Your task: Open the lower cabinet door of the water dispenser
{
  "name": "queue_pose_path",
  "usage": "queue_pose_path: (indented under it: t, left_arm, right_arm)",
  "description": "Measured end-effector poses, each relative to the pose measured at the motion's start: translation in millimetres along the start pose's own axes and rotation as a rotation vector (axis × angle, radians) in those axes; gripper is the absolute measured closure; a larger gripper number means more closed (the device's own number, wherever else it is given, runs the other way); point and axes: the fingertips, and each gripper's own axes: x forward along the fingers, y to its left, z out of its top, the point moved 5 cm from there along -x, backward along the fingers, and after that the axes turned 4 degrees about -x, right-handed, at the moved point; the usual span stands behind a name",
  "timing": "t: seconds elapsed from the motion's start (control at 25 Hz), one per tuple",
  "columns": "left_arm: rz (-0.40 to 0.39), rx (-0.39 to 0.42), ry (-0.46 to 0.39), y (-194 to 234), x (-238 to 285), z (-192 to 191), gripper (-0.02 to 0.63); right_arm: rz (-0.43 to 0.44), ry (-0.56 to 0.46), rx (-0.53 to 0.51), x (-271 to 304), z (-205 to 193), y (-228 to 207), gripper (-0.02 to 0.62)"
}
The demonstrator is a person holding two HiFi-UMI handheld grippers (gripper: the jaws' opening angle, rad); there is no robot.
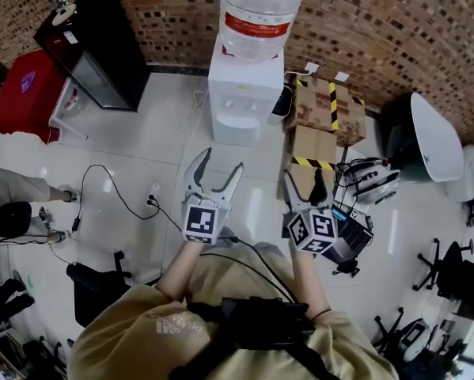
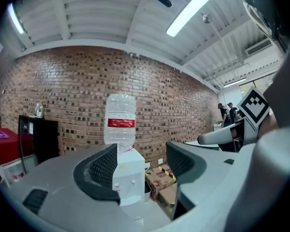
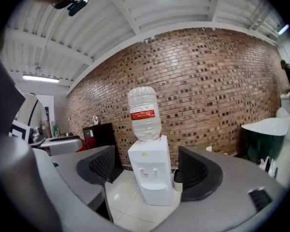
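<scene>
A short white water dispenser (image 1: 235, 93) stands on the tiled floor against the brick wall, with a clear bottle (image 1: 260, 10) with a red label on top. Its two taps face me; I cannot make out a door below them. Both grippers are in mid-air, well short of it. My left gripper (image 1: 222, 161) is open and empty, and its view shows the dispenser (image 2: 130, 178) between the jaws in the distance. My right gripper (image 1: 305, 180) is also open and empty, and its view frames the dispenser (image 3: 152, 175) and the bottle (image 3: 145, 112).
Cardboard boxes (image 1: 324, 109) with yellow-black tape lie just right of the dispenser. A black cabinet (image 1: 94, 46) and a red stand (image 1: 27, 85) sit to the left. Cables (image 1: 118, 196) trail over the floor. A white-and-green tub (image 1: 430, 141) stands at right.
</scene>
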Motion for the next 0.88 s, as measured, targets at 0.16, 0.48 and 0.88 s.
queue_pose_path:
  t: [0.16,0.48,0.88]
  left_arm:
    - [-0.02,-0.015,0.051,23.5,21.1,-14.3,0.311]
    - [0.032,-0.066,0.158,36.9,66.4,-64.5,0.311]
    - [0.142,-0.142,0.182,36.4,135.3,-177.6,0.311]
  right_arm:
    - [-0.038,0.025,0.001,23.9,-6.5,-11.1,0.169]
    - [0.048,0.184,-0.22,98.5,-78.7,-78.1,0.169]
    - [0.214,0.324,-0.184,267.4,-267.1,-166.9,0.169]
